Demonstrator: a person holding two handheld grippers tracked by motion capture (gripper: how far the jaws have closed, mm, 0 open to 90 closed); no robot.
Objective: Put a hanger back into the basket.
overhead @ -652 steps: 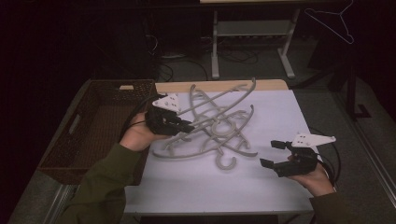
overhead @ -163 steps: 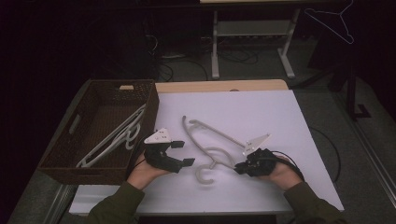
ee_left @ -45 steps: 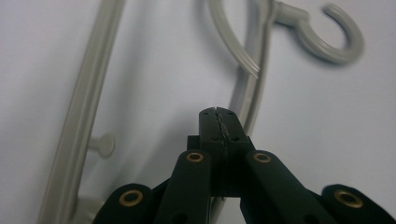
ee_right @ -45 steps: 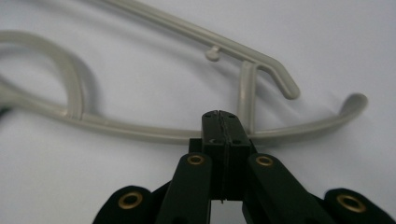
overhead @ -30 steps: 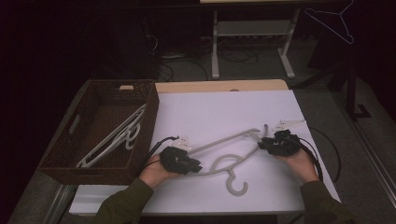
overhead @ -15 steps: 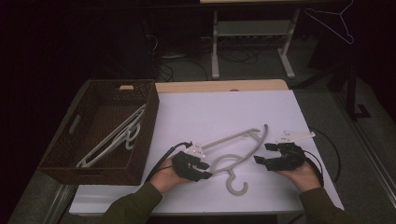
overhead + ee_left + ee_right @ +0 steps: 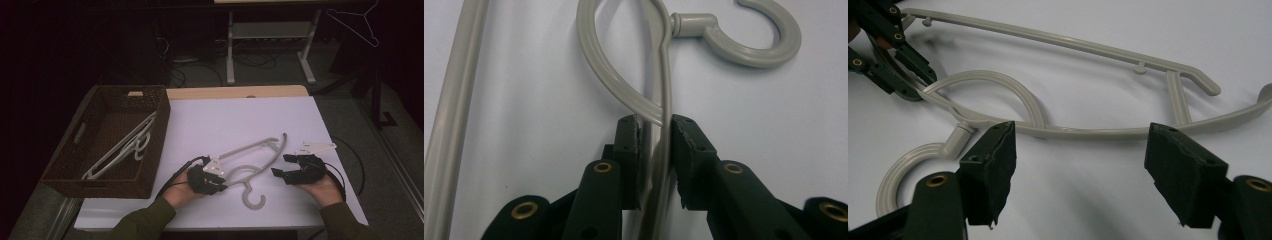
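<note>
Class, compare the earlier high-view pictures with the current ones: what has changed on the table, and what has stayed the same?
The pile has dwindled to one hanger on the table; others now lie in the basket. The left gripper has just been closing, its jaws around the hanger's arm. The right gripper has let go and stands open beside it. The basket stayed put.

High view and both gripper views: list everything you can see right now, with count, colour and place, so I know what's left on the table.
Hanger on the sheet: one, pale grey plastic, lying flat between the two grippers, hook toward the person.
Hangers in the basket: at least two, pale grey, lying slantwise inside.
Basket: one, dark brown wicker, at the table's left end.
Sheet: one, white, covering the tabletop.
Wire hanger: one, thin, hanging in the dark at top right.
Frame with legs: one, light grey, on the floor behind the table.
Left gripper: black jaws closed on the hanger's bar.
Right gripper: black jaws open, nothing between them.
</note>
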